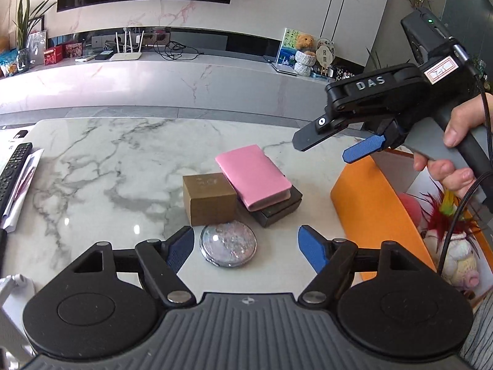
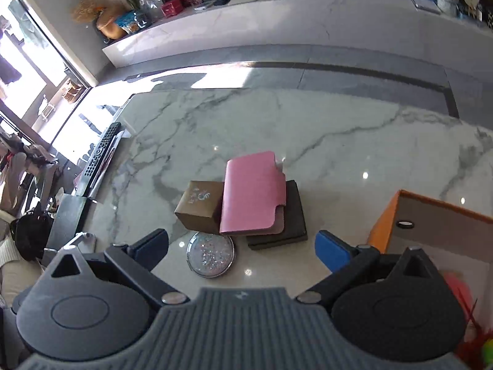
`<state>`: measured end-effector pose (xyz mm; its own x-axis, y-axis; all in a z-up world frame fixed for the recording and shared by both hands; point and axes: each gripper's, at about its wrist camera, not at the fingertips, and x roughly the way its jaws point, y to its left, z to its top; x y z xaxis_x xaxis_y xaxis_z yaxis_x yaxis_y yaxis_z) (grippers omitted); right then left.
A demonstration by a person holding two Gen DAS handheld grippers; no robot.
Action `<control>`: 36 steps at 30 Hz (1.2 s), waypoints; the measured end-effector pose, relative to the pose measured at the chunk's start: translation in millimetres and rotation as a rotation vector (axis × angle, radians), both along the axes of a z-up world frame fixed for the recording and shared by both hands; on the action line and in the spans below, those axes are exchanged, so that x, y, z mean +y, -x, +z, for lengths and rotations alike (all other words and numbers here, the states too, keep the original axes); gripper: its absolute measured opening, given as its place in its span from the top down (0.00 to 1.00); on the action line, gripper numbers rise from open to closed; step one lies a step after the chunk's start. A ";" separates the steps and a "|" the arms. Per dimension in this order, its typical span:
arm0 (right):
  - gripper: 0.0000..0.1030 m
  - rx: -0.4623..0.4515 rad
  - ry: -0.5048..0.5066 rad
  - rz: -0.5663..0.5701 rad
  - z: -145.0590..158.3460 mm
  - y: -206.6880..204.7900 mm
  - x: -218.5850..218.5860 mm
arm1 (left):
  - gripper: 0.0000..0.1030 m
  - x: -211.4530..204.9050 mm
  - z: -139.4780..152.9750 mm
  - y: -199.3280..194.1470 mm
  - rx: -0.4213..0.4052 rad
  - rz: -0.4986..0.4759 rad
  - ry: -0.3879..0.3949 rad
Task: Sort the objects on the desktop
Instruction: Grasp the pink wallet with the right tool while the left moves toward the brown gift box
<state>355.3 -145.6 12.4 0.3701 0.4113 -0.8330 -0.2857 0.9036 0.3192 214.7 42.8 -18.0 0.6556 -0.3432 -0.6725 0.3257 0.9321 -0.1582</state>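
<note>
1. Sorting barely begun, by the look of it: pink wallet (image 1: 253,176) atop dark flat box (image 1: 279,208), brown box (image 1: 208,198) touching, glitter disc (image 1: 228,244) just in front, all at frame centre on marble table (image 1: 101,154).
2. Orange bin (image 1: 366,206) at right, seemingly holding toys already.
3. Left gripper (image 1: 246,248) spread wide, empty, low centre, flanking the disc.
4. Right gripper (image 2: 242,248) likewise agape, empty, raised near bin.
5. Bare marble behind the cluster; remote (image 1: 14,169) and papers at left edge.
</note>
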 end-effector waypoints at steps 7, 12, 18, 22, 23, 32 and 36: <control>0.01 -0.006 0.206 0.009 -34.5 -50.8 40.3 | 0.15 -24.9 -32.3 -53.2 0.037 0.021 -0.093; 0.01 0.062 0.224 0.040 -57.1 -75.3 59.1 | 0.15 -31.7 -50.0 -73.7 0.069 -0.002 -0.123; 0.01 0.081 0.245 0.073 -71.2 -84.9 73.9 | 0.15 -33.9 -68.7 -89.3 0.142 0.013 -0.120; 0.01 0.115 0.270 0.094 -81.8 -92.2 79.1 | 0.15 -39.0 -70.9 -95.9 0.145 0.011 -0.146; 0.01 0.128 0.266 0.093 -83.9 -93.3 78.8 | 0.14 -39.0 -71.7 -97.8 0.149 0.011 -0.145; 0.02 0.142 0.273 0.099 -90.5 -94.5 78.3 | 0.14 -34.4 -79.5 -108.3 0.190 0.030 -0.148; 0.13 0.129 0.250 0.105 -88.5 -93.5 76.4 | 0.14 -30.2 -77.8 -109.5 0.192 0.035 -0.135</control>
<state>448.8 -69.3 -76.1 0.2210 0.2178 -0.9506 -0.3530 0.9265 0.1302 324.2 12.6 -95.8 0.5217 -0.2208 -0.8240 0.2684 0.9594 -0.0872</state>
